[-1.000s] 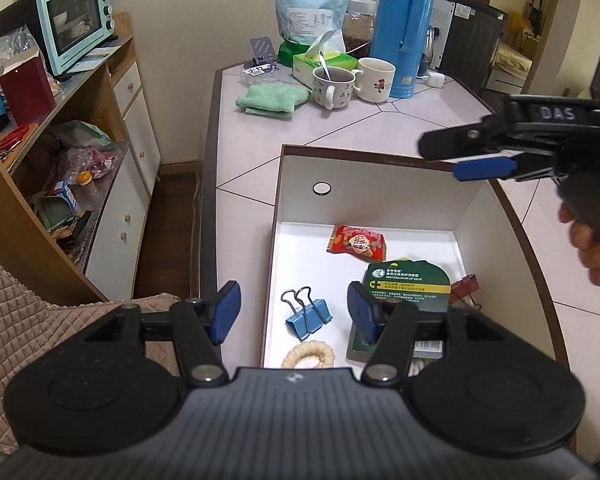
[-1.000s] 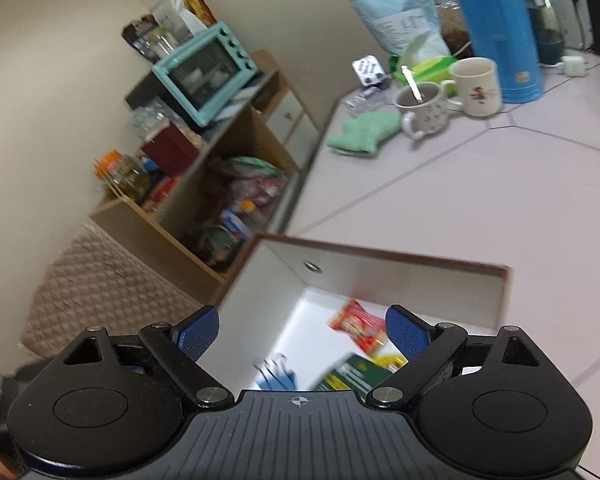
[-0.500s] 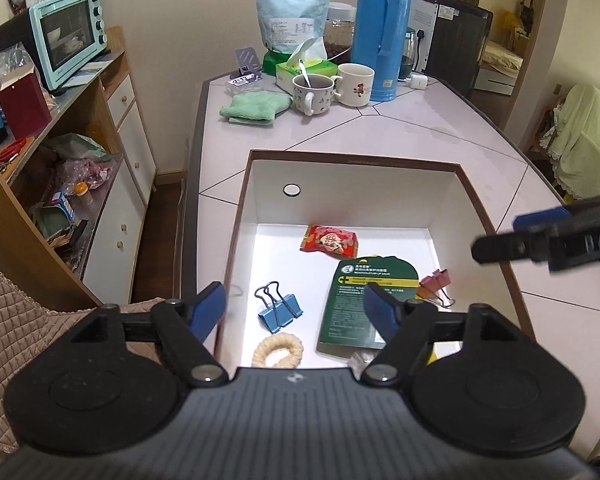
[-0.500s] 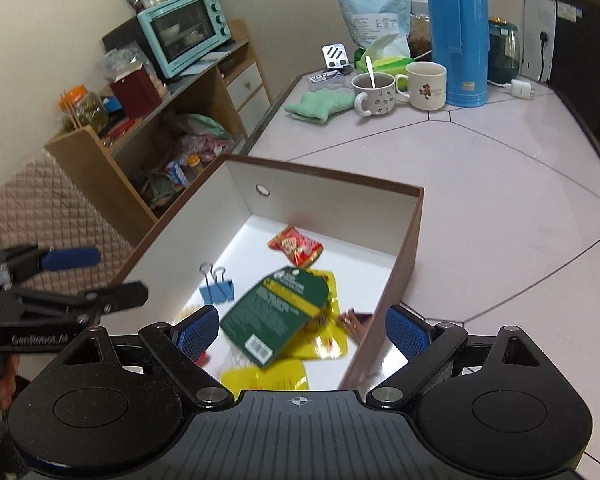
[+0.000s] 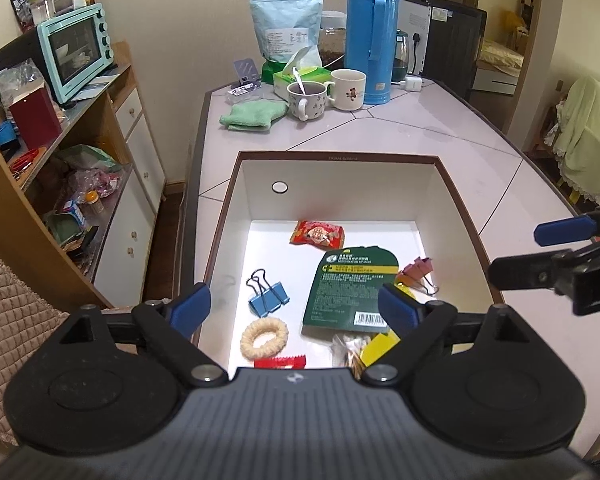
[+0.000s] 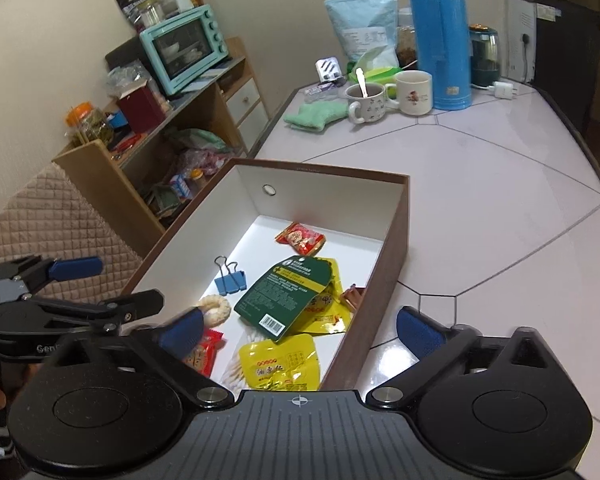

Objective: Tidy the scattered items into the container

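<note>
**Jaws spreading, both empty, above the filled box**

Jaws of the left gripper (image 5: 294,306) are opening, nothing between them; the jaws of the right gripper (image 6: 300,330) are likewise widening and empty. Both are angled down over the near end of the brown-rimmed box (image 5: 336,157), which sits on the tiled desk (image 6: 480,184).

Inside the box are seen: green packet (image 5: 350,286) lying flat across yellow sachets (image 6: 280,360), blue binder clip (image 5: 267,294), pink binder clip (image 5: 416,272) against the right wall, red snack packet (image 5: 318,234) toward the far end, ring biscuit (image 5: 264,338) at the near end. Items lie loose and overlapped, consistent with being dropped rather than arranged.

No stray small item is visible on the desk around the box; tidying is judged done or nearly so. Mugs (image 5: 342,90), green cloth (image 5: 252,116) and blue thermos (image 5: 372,36) at the far end are presumably not part of it.
</note>
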`<state>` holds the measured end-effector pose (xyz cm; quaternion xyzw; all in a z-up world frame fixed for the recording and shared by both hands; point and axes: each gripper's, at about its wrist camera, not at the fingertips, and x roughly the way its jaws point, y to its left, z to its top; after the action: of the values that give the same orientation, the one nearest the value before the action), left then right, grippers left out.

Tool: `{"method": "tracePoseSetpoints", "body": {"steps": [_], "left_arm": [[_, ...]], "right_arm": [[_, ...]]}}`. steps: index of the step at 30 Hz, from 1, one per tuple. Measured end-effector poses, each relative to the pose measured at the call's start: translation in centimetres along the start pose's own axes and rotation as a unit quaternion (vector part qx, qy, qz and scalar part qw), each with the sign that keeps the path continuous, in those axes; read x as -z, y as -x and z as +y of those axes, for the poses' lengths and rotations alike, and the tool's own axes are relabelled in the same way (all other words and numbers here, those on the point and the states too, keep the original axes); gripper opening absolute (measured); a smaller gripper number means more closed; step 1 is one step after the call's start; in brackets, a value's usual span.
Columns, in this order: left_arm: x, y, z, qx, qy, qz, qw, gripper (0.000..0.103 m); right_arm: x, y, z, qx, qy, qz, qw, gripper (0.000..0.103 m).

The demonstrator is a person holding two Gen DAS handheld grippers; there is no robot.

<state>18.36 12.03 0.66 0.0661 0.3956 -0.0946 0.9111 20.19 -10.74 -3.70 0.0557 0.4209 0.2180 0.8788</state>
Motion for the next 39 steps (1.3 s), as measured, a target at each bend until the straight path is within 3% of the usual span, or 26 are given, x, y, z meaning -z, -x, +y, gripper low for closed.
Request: {"method": "tracePoseSetpoints", "body": {"steps": [6, 12, 35, 39], "left_arm": [[0.8, 1.3, -0.4, -0.023, 0.000, -0.002, 0.9997, 0.094], [1.6, 2.3, -0.3, -0.020, 0.016, -0.002, 0.9997, 0.094], [5.1, 5.6, -2.2, -0.046, 0.011, 0.007, 0.9989, 0.094], [5.7, 6.1, -2.4, -0.042, 0.011, 0.003, 0.9991, 0.094]], "right_arm": [[0.4, 1.2, 0.9, 0.002, 0.018, -0.004, 1.000, 0.103], [1.2, 1.8, 1.6, 0.020, 0.035, -0.011, 0.999, 0.103], [4.2, 4.5, 1.7, 0.002, 0.028, -0.025, 0.999, 0.103], [4.6, 4.5, 1.8, 0.004, 0.028, -0.011, 1.000, 0.103]]}}
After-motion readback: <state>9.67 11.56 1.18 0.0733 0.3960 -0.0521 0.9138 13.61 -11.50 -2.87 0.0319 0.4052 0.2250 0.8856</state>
